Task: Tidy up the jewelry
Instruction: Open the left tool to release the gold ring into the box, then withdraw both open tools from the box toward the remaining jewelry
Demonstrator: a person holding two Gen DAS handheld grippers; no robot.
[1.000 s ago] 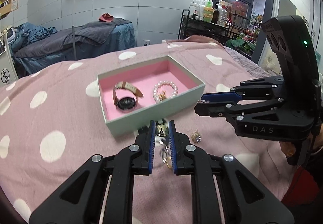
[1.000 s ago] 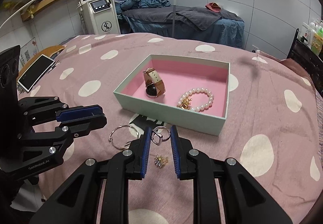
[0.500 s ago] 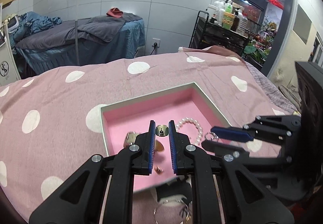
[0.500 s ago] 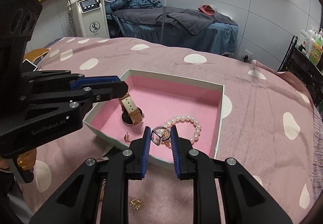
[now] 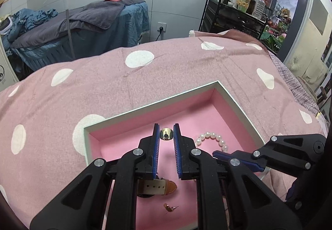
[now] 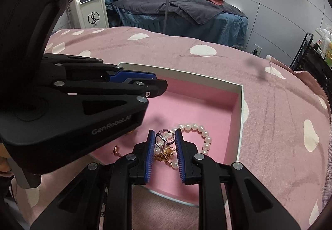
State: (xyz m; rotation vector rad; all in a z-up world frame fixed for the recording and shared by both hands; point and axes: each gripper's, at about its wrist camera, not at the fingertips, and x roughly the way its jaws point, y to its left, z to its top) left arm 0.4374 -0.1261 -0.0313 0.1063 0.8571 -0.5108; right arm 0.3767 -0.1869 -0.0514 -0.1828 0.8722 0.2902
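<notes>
The box (image 5: 232, 97) sits on the bedspread (image 5: 145, 76), near its right edge in the left wrist view. Inside the box, the pearl bracelet (image 5: 213, 139) lies toward the right wall, the watch (image 5: 159, 186) toward the near wall, and a small earring (image 5: 169, 207) nearer still. The left gripper (image 5: 166, 134) hangs over the middle of the box floor with a stud (image 5: 166, 134) between its tips. The right gripper (image 6: 165, 139) (its tips hold a ring (image 6: 164, 139)) hangs directly above the bracelet's near side, to the right of the left gripper.

A pearl bracelet (image 6: 199, 132) and tan-strapped watch (image 5: 159, 187) lie in the pink-lined box (image 5: 228, 97).
</notes>
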